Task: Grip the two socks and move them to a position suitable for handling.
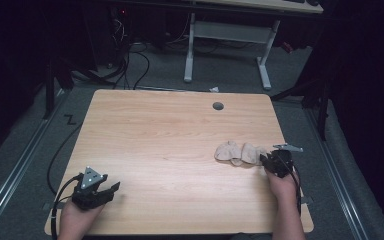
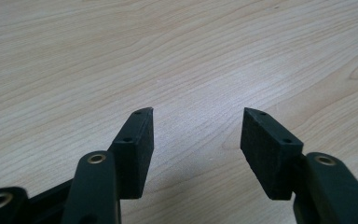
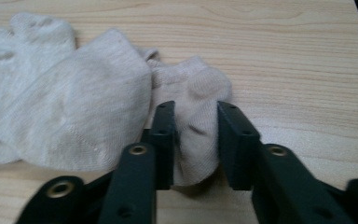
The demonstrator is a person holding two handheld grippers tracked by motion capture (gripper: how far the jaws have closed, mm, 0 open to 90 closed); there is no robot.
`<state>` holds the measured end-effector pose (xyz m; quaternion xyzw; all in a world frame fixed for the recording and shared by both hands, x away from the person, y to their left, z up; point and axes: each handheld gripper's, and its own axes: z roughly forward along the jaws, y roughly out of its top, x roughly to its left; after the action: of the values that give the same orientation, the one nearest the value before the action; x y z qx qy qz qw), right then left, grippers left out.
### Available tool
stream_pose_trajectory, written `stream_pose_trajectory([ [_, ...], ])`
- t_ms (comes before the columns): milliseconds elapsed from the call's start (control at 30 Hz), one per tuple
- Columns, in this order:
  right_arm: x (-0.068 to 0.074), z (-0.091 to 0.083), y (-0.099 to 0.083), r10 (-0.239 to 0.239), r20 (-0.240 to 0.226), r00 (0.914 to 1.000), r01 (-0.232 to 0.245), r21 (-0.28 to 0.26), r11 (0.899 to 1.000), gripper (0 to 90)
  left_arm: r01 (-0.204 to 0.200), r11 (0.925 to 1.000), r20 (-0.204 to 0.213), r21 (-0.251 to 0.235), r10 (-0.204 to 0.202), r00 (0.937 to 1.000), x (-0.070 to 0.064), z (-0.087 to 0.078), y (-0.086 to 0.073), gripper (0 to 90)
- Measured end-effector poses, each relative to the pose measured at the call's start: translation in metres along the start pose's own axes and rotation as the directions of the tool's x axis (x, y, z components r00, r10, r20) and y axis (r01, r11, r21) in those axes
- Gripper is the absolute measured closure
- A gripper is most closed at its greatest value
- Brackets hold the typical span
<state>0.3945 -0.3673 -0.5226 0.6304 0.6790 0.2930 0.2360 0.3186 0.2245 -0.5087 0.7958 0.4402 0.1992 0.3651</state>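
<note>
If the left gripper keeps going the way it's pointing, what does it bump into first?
Probably nothing soon. The left gripper is open, and ahead of it lies bare wooden table; the socks sit off toward the right gripper.

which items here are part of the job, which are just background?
In play:
- socks, beige, heaped at the table's right edge
- right gripper, fingers either side of one sock's end
- left gripper, open over bare wood

Background:
- table
- white desk frame behind
- floor cables

This looks like a lab or office workroom: a wooden desk (image 1: 180, 135) on grey carpet (image 1: 25, 150), tangled cables (image 1: 130, 60) and another white-legged desk (image 1: 230, 35) behind.
</note>
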Motion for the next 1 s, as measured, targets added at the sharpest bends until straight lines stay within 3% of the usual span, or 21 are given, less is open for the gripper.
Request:
stream_pose_trajectory([
  [267, 0.005, -0.001, -0.002, -0.026, -0.003, 0.9997, 0.026, -0.01, 1.0, 81.3, -0.002, 1.0, 0.006, 0.005, 0.002, 1.0, -0.001, 0.002, -0.001, 44.4],
  [567, 0.004, -0.001, -0.003, -0.037, -0.016, 0.9992, 0.037, -0.022, 0.999, 84.5, -0.011, 0.9999, 0.003, 0.001, 0.011, 0.9999, -0.001, 0.002, 0.0, 44.3],
  [1000, 0.011, -0.023, 0.0, -0.083, -0.021, 0.9963, 0.08, -0.12, 0.99, 84.8, -0.034, 0.9994, 0.002, 0.006, 0.034, 0.9994, -0.005, 0.006, 0.003, 43.6],
])
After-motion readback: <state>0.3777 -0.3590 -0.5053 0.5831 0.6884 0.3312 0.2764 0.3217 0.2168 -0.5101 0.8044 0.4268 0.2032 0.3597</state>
